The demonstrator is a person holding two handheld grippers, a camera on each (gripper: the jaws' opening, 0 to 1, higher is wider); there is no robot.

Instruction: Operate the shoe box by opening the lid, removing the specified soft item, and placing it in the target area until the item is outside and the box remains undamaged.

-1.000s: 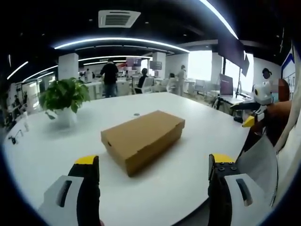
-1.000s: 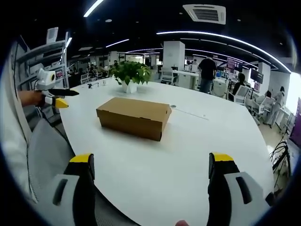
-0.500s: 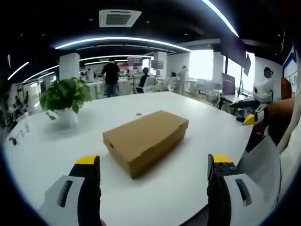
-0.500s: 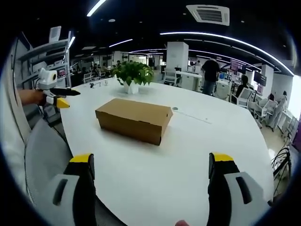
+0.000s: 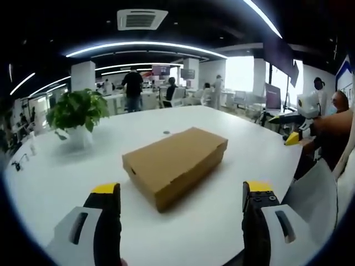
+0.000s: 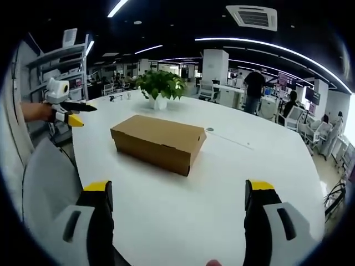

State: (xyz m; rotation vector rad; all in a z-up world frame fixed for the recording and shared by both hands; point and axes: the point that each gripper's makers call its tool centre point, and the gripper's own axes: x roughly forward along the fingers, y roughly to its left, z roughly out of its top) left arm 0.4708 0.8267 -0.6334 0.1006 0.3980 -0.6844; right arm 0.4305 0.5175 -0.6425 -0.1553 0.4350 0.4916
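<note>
A brown cardboard shoe box (image 5: pixel 174 164) lies on the white table (image 5: pixel 66 172) with its lid shut; it also appears in the right gripper view (image 6: pixel 158 141). My left gripper (image 5: pixel 180 194) hangs open in front of the box, well short of it, nothing between its jaws. My right gripper (image 6: pixel 177 194) is likewise open and empty, short of the box. The other gripper (image 5: pixel 293 126) shows at the right of the left gripper view, and the other gripper (image 6: pixel 65 108) at the left of the right gripper view, each held by a hand.
A potted green plant (image 5: pixel 76 115) stands on the table behind the box, also seen as the plant (image 6: pixel 160 88). A small dark disc (image 5: pixel 166 132) lies on the table past the box. A grey chair back (image 6: pixel 47 183) is near me. People stand at desks far behind.
Both views have drifted slightly, so the box sits a little nearer and more central. The box lid stays shut and both grippers stay open.
</note>
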